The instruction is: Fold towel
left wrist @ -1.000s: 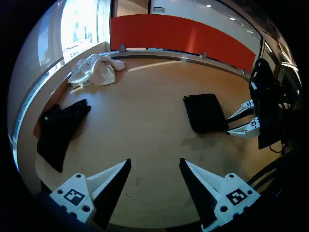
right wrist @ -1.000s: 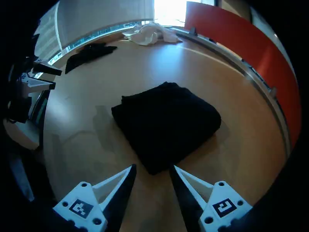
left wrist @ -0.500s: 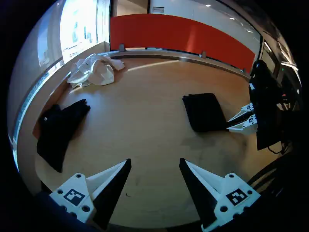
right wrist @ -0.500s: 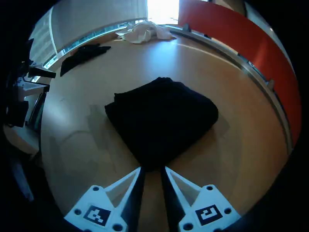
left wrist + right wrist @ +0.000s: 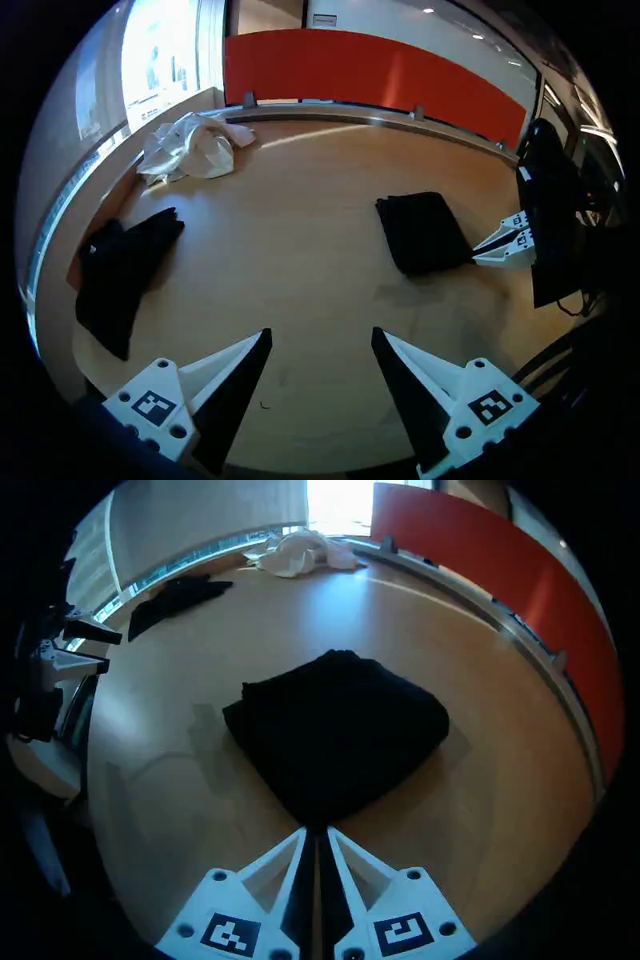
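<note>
Towel (image 5: 340, 720) and right tongs (image 5: 317, 834) meet at the cloth's nearest corner. The two fingers are drawn together to a thin slit with their tips right at that corner. Whether any cloth is pinched between them cannot be told.

From those tips the towel spreads toward 12 o'clock. It is black, folded into a thick squarish packet with stacked layers showing along its left edge, and it lies flat on the wooden table (image 5: 160, 744).

The left tongs (image 5: 320, 332) stand wide apart over bare table, holding nothing. From them the towel (image 5: 422, 232) sits at about 1 o'clock, with the right tongs (image 5: 476, 254) touching its far side. A loose black cloth (image 5: 120, 272) lies at 10 o'clock near the table's edge. A crumpled white cloth (image 5: 192, 148) is heaped at 11 o'clock. A red panel (image 5: 360, 72) runs along the far rim at 12 o'clock.
</note>
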Demonstrator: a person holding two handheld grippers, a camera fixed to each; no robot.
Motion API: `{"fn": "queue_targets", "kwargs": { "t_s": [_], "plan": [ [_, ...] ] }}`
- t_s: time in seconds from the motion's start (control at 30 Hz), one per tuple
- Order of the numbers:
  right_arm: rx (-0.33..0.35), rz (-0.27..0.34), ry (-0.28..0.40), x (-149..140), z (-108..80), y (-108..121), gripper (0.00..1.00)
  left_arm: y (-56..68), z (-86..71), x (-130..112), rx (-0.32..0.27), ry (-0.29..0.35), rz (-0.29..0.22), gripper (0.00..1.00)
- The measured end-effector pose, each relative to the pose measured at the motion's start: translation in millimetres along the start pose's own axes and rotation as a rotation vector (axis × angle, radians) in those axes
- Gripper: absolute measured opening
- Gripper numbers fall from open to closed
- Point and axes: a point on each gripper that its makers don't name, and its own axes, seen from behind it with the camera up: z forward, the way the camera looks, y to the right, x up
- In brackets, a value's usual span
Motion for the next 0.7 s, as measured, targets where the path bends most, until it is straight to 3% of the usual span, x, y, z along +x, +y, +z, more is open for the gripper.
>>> {"fn": "queue_targets", "kwargs": {
  "t_s": [0.37,0.7],
  "plan": [
    [-0.061,-0.071,0.080,60,-41.1,22,0.02,5.4,-0.4,19,-0.016,0.029,0.013,0.92],
    [-0.146,-0.148,0.170,124,-99.5,51,0.02,16.1,-1.3,47,-0.040,0.071,0.042,0.92]
  ]
}}
